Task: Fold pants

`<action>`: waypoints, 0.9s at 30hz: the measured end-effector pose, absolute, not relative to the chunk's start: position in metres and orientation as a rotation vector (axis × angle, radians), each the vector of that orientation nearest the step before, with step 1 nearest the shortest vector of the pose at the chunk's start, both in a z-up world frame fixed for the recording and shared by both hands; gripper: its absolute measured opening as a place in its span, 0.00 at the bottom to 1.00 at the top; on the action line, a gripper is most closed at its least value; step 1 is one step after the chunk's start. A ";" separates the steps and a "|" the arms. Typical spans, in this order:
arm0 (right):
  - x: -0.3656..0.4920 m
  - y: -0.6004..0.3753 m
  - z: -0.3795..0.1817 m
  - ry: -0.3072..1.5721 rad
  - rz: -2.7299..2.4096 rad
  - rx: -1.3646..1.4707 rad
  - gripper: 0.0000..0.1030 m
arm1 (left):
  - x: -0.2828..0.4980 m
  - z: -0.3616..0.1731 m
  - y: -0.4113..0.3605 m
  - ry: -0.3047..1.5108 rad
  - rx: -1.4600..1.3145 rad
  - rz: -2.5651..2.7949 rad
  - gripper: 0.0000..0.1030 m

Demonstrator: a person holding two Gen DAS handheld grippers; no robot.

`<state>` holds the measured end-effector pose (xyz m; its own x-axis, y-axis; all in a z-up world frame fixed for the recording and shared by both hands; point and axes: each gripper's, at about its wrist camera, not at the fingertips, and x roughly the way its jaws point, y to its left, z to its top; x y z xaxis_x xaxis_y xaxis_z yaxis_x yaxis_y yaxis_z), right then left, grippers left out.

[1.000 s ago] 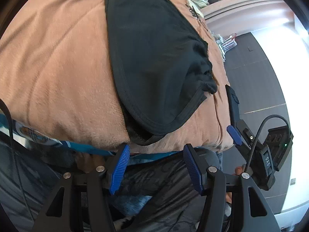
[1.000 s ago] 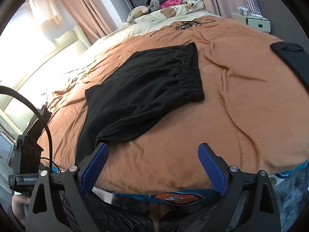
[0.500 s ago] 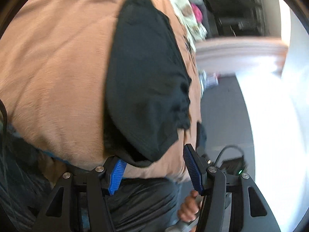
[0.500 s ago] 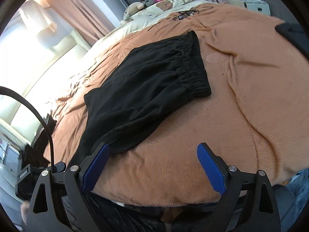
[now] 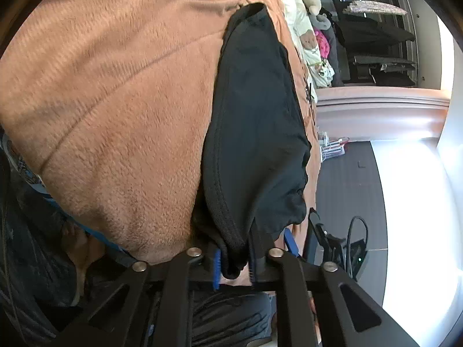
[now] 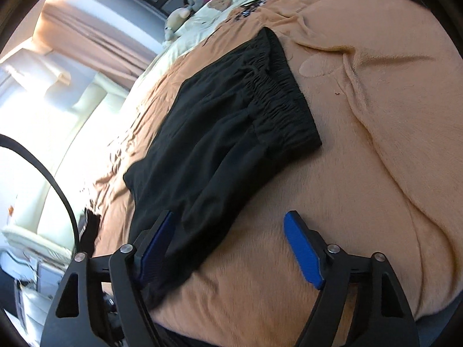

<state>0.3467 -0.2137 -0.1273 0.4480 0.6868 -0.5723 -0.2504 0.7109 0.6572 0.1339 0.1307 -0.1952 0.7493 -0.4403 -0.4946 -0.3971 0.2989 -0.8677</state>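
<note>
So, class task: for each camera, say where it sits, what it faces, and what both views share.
Left wrist: on the left tongs, facing along the black fabric pants; jaws closing on the hem.
Right wrist: on the right tongs, facing the elastic waistband; jaws closing, pants edge between, ungripped.
Shared: pants, fuzzy orange blanket.

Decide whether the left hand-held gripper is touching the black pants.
Touching. The left wrist view shows the left hand-held gripper closing, its blue pads pinching the hem of the black pants.
</note>
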 end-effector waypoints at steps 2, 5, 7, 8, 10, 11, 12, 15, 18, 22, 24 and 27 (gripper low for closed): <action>0.354 -0.214 -0.130 0.945 0.603 0.560 0.67 | 0.132 -0.190 0.131 0.763 -1.293 -0.034 0.11; 0.366 -0.215 -0.135 0.949 0.586 0.607 0.58 | 0.129 -0.181 0.132 0.737 -1.278 -0.040 0.11; 0.375 -0.214 -0.138 0.956 0.567 0.626 0.46 | 0.128 -0.176 0.131 0.729 -1.255 -0.036 0.11; 0.379 -0.215 -0.139 0.963 0.557 0.635 0.33 | 0.128 -0.172 0.131 0.723 -1.245 -0.036 0.11; 0.385 -0.218 -0.144 0.991 0.525 0.659 0.17 | 0.129 -0.169 0.132 0.713 -1.240 -0.043 0.11; 0.386 -0.220 -0.144 0.995 0.520 0.674 0.13 | 0.128 -0.167 0.132 0.707 -1.238 -0.048 0.11; 0.385 -0.223 -0.145 0.991 0.515 0.686 0.10 | 0.128 -0.165 0.131 0.702 -1.234 -0.052 0.11; 0.375 -0.228 -0.139 0.970 0.500 0.673 0.06 | 0.126 -0.155 0.131 0.677 -1.217 -0.058 0.09; 0.368 -0.232 -0.132 0.945 0.504 0.663 0.05 | 0.128 -0.146 0.132 0.654 -1.206 -0.068 0.08; 0.359 -0.229 -0.119 0.914 0.510 0.637 0.04 | 0.139 -0.133 0.136 0.631 -1.195 -0.075 0.07; 0.356 -0.226 -0.114 0.895 0.514 0.621 0.04 | 0.145 -0.128 0.139 0.611 -1.188 -0.074 0.07; 0.356 -0.217 -0.104 0.869 0.524 0.598 0.04 | 0.155 -0.118 0.146 0.586 -1.169 -0.073 0.07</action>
<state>0.3563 -0.2169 -0.1042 0.5421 0.6424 -0.5418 -0.1800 0.7185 0.6718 0.1552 0.1464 -0.1177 0.8489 -0.3503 -0.3957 -0.2426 0.4068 -0.8807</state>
